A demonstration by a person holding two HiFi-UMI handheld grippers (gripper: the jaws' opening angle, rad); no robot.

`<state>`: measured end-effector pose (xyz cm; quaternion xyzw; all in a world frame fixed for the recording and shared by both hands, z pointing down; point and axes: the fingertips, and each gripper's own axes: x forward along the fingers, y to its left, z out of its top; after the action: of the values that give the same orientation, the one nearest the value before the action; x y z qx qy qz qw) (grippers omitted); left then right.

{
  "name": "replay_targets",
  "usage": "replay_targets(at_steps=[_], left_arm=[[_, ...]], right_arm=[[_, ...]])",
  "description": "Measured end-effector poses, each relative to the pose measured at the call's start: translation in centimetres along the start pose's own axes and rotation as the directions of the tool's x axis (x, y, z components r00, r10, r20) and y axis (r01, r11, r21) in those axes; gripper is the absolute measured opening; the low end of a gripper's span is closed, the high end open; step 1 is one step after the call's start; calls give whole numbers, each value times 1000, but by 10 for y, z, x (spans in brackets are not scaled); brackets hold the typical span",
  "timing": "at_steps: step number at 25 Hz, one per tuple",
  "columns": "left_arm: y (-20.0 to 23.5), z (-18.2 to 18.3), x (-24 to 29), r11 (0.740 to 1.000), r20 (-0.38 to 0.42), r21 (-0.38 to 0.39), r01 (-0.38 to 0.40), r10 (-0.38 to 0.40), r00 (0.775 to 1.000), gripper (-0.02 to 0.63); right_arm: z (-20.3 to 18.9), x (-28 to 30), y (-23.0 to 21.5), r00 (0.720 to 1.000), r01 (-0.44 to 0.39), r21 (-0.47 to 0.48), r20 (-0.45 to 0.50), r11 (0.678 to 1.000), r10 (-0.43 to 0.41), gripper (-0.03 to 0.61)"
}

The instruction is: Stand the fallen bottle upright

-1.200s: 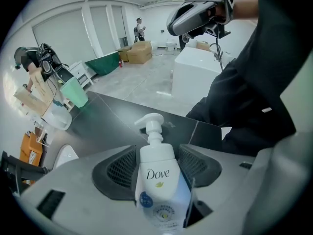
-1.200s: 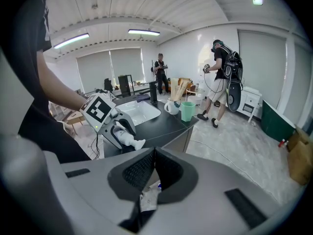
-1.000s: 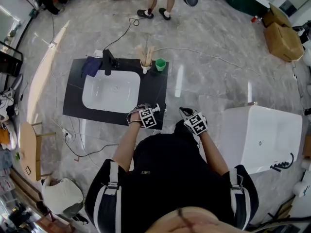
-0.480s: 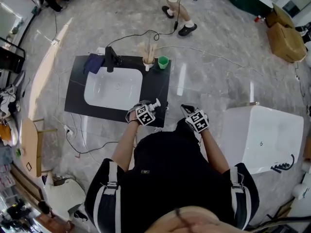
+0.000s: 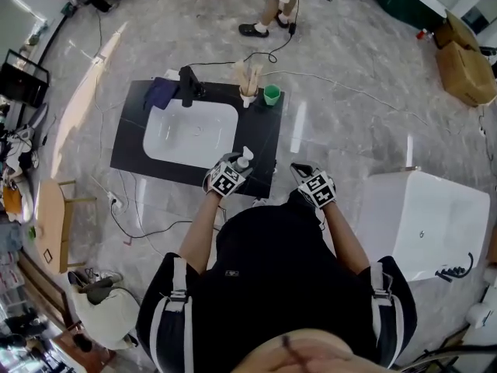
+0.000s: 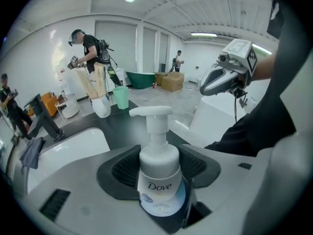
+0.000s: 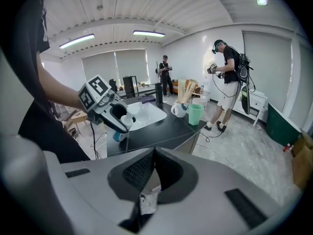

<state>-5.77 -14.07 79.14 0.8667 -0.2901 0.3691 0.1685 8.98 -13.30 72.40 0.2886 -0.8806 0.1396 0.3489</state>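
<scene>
Left gripper [image 5: 236, 169] clamps the bottle [image 6: 157, 177] round its body, pump up, over the counter's [image 5: 260, 142] near right corner. The smart move, I'd say: set the base down flat, well in from the edge, then ease the jaws apart. Right gripper [image 7: 154, 166], jaws pressed together on nothing, hangs off to the side.

The bottle [image 6: 158, 180] carries a label that reads "Dove".

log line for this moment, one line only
left tongs: shut on Dove pump bottle, held upright | right tongs: shut, empty, beside the counter | bottle: over black countertop front edge, contact unclear
</scene>
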Motion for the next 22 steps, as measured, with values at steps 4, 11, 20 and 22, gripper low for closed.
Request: replay_targets(at_steps=[4, 11, 20, 22], left_arm=[[0, 4, -16, 999, 59, -30, -11, 13, 998, 241], [-6, -3, -28, 1000, 89, -26, -17, 20, 996, 239], [-14, -15, -31, 999, 131, 3, -34, 33, 991, 239], [-12, -15, -28, 999, 138, 4, -49, 48, 989, 239]], right_arm=[[2, 5, 7, 1000, -7, -13, 11, 1000, 7, 60], [6, 9, 17, 1000, -8, -26, 14, 1000, 8, 60], [7, 16, 32, 1000, -24, -45, 16, 999, 25, 60], [3, 17, 31, 1000, -26, -43, -2, 999, 26, 60]])
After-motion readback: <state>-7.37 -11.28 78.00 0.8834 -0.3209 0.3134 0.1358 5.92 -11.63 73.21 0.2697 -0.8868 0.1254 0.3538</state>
